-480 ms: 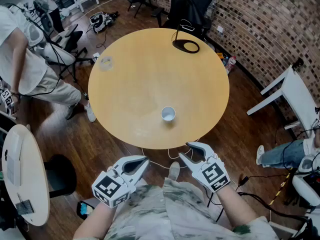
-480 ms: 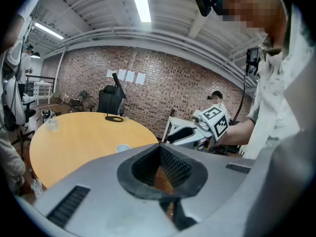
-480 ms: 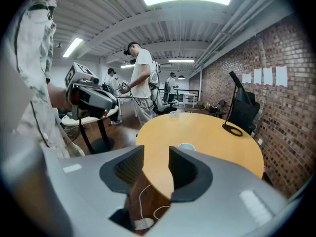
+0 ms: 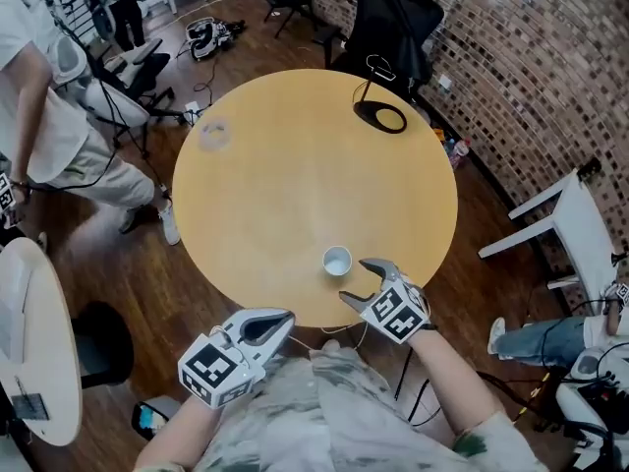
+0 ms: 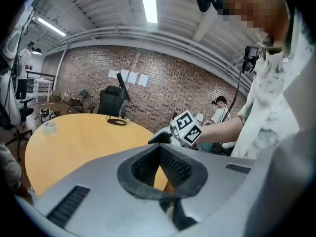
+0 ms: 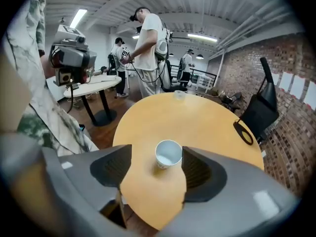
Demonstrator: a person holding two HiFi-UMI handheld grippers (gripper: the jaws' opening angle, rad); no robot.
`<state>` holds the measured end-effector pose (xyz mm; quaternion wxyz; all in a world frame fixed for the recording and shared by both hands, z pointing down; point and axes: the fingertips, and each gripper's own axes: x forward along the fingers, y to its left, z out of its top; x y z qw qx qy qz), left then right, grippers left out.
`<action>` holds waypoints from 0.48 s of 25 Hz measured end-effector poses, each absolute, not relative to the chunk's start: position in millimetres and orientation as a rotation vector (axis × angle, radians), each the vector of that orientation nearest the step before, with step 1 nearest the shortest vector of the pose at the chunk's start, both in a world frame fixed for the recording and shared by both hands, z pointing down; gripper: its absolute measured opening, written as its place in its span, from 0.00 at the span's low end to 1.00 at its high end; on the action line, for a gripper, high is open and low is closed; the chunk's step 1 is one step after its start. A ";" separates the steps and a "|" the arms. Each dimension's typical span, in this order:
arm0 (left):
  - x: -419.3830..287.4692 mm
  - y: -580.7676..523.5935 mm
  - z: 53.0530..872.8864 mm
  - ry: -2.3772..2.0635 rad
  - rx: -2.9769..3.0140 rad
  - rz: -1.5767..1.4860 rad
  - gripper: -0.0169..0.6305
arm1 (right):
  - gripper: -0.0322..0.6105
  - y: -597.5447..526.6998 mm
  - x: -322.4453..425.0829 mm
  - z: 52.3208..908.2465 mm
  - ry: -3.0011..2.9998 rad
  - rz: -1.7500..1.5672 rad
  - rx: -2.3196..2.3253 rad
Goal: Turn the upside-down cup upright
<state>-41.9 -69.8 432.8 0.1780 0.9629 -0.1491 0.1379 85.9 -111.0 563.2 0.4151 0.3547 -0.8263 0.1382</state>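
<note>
The cup (image 4: 336,261) is found standing on the round table (image 4: 246,185), just ahead of the right gripper (image 4: 356,279) and slightly toward its inner jaw, near the table edge that lies below the claw. A pale hollow is shown at its top in the right gripper view; whether that is the mouth or a recessed base cannot be settled from these views. The right claw's jaws are held about half apart and nothing is gripped — the cup lies beyond the fingertips, untouched, with bare tabletop seen between the pads. The step in hand is judged to be the approach. It would be done best if the claw were carried forward until the cup's wall sat squarely between the pads, centred rather than hard against one jaw, and closed lightly, since a thin cup is likely to be crushed or tipped. Room should be left for the wrist to be rolled over afterwards. The left gripper (image 4: 285,318) is kept behind and to the side, off the table, its jaw tips brought together on nothing.
</note>
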 end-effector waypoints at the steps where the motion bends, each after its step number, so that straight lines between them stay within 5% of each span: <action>1: -46.2 -76.3 431.7 -0.435 2.718 0.376 0.03 | 0.56 -120.0 84.1 568.4 -2.057 0.347 0.860; 12: -90.4 -116.5 447.6 -0.458 2.671 0.364 0.03 | 0.72 -167.2 67.0 645.1 -1.789 0.380 0.548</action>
